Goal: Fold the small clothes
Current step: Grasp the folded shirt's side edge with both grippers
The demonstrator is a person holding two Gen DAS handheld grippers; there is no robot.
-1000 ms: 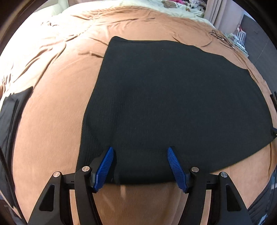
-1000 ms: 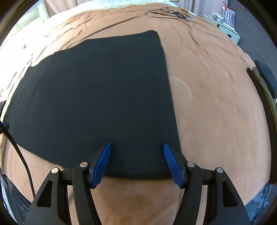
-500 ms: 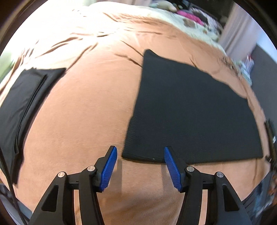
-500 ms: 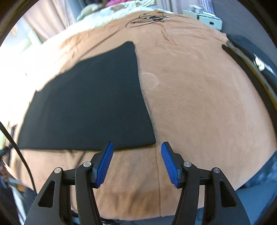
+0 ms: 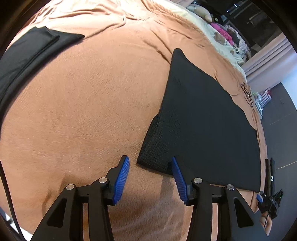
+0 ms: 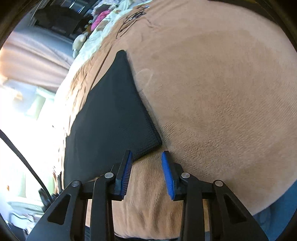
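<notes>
Brown plush blanket [image 5: 78, 115] covers the bed across nearly the whole left wrist view, with broad bare room to the left of the black knit garment [image 5: 207, 118]. That garment lies flat, folded to a rough rectangle; its near left corner is doubled, a thicker lower layer showing under the top edge. The left claw [image 5: 150, 165] hovers at this corner: its jaws have just been closing and stand part spread, the right blue pad [image 5: 178, 178] over the garment's near edge, the left pad on bare blanket, nothing pinched. One second black garment [image 5: 27, 61] lies folded at the far left, well apart. Beyond the far edge sit a pale bedcover [image 5: 219, 35] and a tangled dark cable [image 5: 246, 92]; dark floor shows at right.

Right wrist view: one black knit garment [image 6: 111, 115], its near right corner pointing between the pads of the right claw [image 6: 146, 159]. Those jaws have just been closing and stand narrowly spread, the corner just ahead of the tips, not gripped as far as the view shows. Open blanket [image 6: 222, 92] fills everything to the right. One cable tangle [image 6: 131, 16] lies near the far edge.
</notes>
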